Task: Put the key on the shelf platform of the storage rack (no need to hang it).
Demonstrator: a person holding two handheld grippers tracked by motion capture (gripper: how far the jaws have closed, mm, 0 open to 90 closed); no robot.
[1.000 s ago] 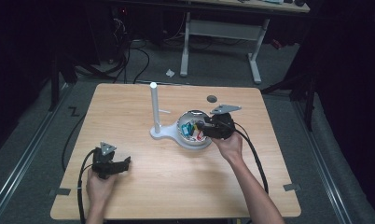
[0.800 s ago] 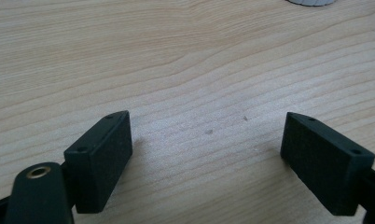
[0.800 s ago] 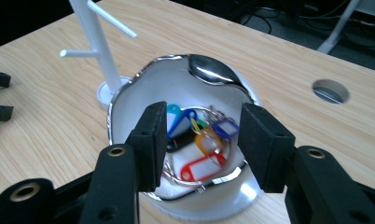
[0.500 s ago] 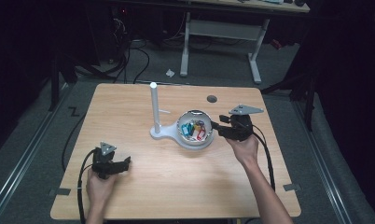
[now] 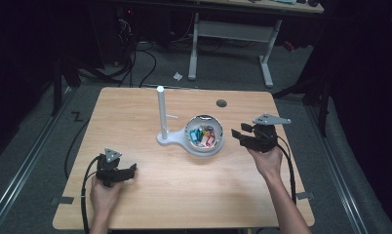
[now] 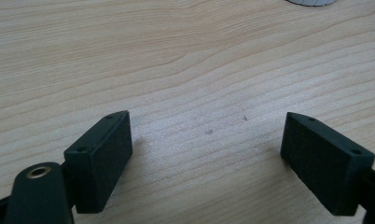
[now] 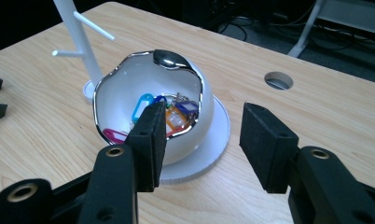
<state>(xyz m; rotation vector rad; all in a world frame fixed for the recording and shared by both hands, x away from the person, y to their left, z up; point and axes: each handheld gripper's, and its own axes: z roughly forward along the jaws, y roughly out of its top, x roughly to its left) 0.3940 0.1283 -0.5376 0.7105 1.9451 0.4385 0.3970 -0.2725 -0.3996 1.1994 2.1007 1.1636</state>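
A white bowl [image 5: 204, 144] with a chrome rim sits on the round base of a white stand [image 5: 161, 113] with side pegs, at the middle of the wooden table. Several coloured key tags [image 5: 204, 135] lie inside it. My right gripper [image 5: 239, 135] hovers just right of the bowl, pointing left at it, open and holding nothing. In the right gripper view the bowl [image 7: 129, 100] and tags [image 7: 176, 114] lie beyond the open jaws of the right gripper [image 7: 204, 135]. My left gripper [image 5: 131, 170] rests low at the front left, open over bare wood [image 6: 206, 140].
A round cable hole [image 5: 221, 103] is in the table top behind the bowl. The table edge [image 5: 301, 185] runs close to the right forearm. Cables trail from both grippers off the front. A dark floor and desk legs [image 5: 267, 63] lie beyond.
My right gripper has drawn back from over the bowl to the right and risen slightly, its jaws still apart. The left gripper has stayed where it was.
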